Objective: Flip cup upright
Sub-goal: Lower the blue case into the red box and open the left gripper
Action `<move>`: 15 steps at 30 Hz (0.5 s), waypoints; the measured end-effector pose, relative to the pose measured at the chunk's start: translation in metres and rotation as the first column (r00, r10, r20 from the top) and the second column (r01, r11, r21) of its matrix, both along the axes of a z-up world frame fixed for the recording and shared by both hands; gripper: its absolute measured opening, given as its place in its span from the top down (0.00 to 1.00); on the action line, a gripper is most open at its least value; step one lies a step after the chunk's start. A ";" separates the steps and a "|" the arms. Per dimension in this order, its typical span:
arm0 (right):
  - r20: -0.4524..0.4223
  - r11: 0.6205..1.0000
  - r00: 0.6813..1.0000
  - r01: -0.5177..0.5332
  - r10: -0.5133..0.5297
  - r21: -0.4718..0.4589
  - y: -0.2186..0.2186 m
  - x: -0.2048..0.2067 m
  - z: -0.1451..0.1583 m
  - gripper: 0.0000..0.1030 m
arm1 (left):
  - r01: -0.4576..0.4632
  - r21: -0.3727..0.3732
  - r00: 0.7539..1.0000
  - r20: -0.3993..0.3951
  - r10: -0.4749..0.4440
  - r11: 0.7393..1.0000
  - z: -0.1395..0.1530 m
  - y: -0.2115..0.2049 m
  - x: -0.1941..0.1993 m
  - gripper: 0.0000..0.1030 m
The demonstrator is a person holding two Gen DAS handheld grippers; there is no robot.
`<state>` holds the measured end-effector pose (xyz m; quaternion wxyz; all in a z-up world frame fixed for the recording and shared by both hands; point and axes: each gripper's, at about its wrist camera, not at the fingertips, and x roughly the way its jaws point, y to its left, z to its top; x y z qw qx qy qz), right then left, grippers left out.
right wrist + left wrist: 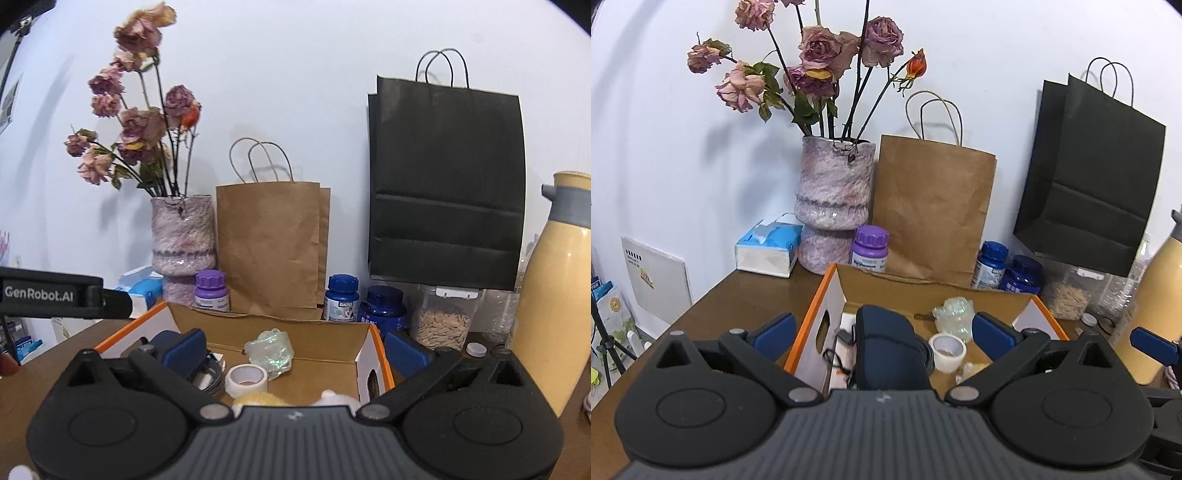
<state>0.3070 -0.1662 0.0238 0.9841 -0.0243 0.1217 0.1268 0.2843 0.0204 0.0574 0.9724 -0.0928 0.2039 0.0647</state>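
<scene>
No cup in either view. My left gripper (884, 334) and right gripper (295, 349) both gape wide and empty over the cardboard box (325, 334); I should locate it before reaching.

At the right edge of the left wrist frame, the tall cream-yellow flask with a grey collar (1152, 295) is cut off. Labels on the purple-capped bottle (870, 249) and two blue-capped bottles (991, 264) are unreadably small. The gripper body hides the near part of the orange-rimmed cardboard box (380, 354).

Left gripper (884, 332) and right gripper (295, 349): black linkage arms, round silver pivots, blue finger pads (775, 330), ribbed grey housing at frame bottom; "GenRobot.AI" lettering at mid-left.
</scene>
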 end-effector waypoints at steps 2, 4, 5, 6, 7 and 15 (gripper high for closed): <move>-0.002 1.000 1.000 -0.007 0.007 -0.001 -0.001 -0.012 0.001 0.00 | 0.011 -0.005 1.000 -0.007 -0.011 1.000 0.001 0.001 -0.010 0.00; -0.007 1.000 1.000 -0.012 0.012 -0.003 -0.002 -0.023 0.001 0.00 | 0.019 -0.006 1.000 -0.009 -0.019 1.000 0.001 0.001 -0.021 0.00; -0.011 1.000 1.000 -0.015 0.015 -0.004 -0.002 -0.030 0.001 0.00 | 0.023 -0.005 1.000 -0.009 -0.023 1.000 0.002 0.000 -0.027 0.00; -0.013 1.000 1.000 -0.018 0.018 -0.005 -0.003 -0.036 0.001 0.00 | 0.027 -0.005 1.000 -0.009 -0.027 1.000 0.002 0.000 -0.032 0.00; -0.014 1.000 1.000 -0.021 0.021 -0.006 -0.002 -0.041 0.001 0.00 | 0.031 -0.004 0.999 -0.008 -0.031 1.000 0.003 0.000 -0.038 0.00; -0.023 0.999 0.999 -0.044 0.044 0.003 -0.006 -0.090 -0.001 0.00 | 0.058 0.011 0.998 -0.024 -0.058 0.998 -0.003 -0.001 -0.083 0.00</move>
